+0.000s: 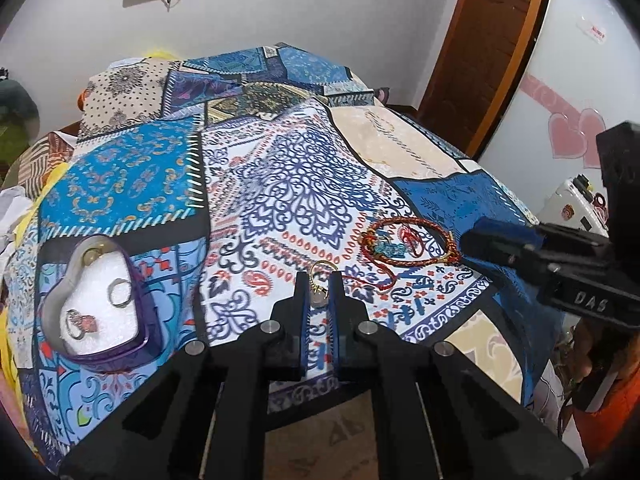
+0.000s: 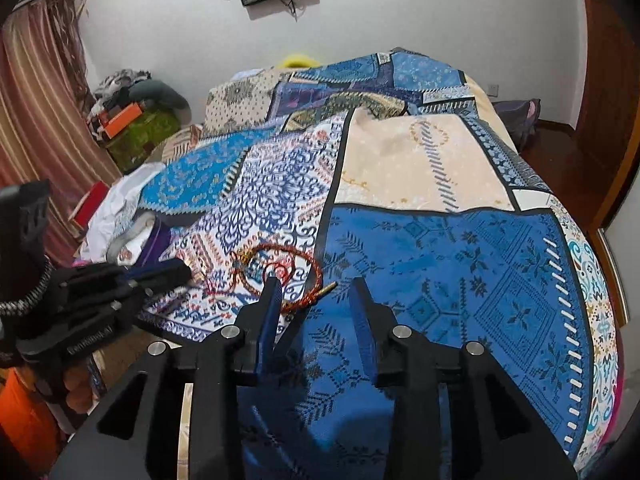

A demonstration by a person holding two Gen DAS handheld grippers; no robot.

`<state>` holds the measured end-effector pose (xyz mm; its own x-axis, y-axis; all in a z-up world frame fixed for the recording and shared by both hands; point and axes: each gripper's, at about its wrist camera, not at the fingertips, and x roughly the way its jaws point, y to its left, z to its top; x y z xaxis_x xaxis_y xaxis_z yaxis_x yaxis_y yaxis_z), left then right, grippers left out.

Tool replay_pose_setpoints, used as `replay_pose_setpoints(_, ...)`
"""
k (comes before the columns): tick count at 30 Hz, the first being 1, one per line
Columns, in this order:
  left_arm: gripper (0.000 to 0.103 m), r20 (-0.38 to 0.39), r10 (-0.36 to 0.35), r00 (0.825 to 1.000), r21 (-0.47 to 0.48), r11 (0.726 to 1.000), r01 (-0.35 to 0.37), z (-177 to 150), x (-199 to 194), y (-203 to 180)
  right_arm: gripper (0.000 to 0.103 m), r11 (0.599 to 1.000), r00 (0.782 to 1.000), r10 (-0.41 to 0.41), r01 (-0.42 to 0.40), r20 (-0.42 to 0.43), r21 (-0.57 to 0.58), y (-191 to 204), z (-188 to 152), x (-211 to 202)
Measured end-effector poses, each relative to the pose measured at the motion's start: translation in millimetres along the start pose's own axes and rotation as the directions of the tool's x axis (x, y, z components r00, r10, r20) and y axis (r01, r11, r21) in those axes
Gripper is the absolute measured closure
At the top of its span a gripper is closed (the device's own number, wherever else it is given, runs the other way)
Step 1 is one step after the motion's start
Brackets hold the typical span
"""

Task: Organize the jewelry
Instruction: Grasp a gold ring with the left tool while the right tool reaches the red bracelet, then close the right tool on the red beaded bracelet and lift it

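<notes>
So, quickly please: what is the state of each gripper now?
Left gripper: closed on a gold ring.
Right gripper: open, holding nothing; the red bracelet lies by its left finger.

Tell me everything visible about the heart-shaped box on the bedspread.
The heart-shaped box sits open, no lid on it, on the patterned bedspread, left of the left gripper. Its outer wall looks glossy purple, the inner wall pale grey, the bottom lined with white foam. Three rings lie apart on the foam, one with a pinkish stone. Neither gripper touches it.
</notes>
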<state>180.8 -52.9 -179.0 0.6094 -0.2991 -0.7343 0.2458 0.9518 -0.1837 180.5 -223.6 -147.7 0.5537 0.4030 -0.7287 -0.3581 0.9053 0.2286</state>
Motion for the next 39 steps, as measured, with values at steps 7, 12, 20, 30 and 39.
replay_pose_setpoints(7, 0.096, 0.023, 0.009, 1.0, -0.009, 1.0, -0.008, -1, -9, 5, 0.071, 0.998, 0.999, -0.043, 0.041, -0.031, -0.044, 8, -7, 16)
replay_pose_setpoints(12, 0.096, 0.031, 0.011, 0.999, -0.014, 1.0, -0.01, -1, -12, 7, 0.082, 0.995, 0.997, -0.078, 0.077, -0.005, -0.064, 13, -8, 19)
replay_pose_setpoints(20, 0.096, 0.053, 0.019, 0.998, -0.011, 1.0, -0.019, -2, -23, 6, 0.096, 0.998, 0.998, -0.057, 0.057, 0.015, -0.029, 7, -3, 13)
replay_pose_setpoints(30, 0.096, 0.059, 0.019, 0.998, -0.016, 1.0, -0.018, -4, -26, 6, 0.077, 0.998, 0.999, -0.049, 0.049, 0.015, 0.034, 1, 9, 6)
replay_pose_setpoints(39, 0.096, 0.059, 0.026, 0.998, -0.023, 0.999, -0.025, -2, -26, 10, 0.087, 0.991, 0.991, -0.133, 0.133, 0.006, -0.022, 6, 5, 31)
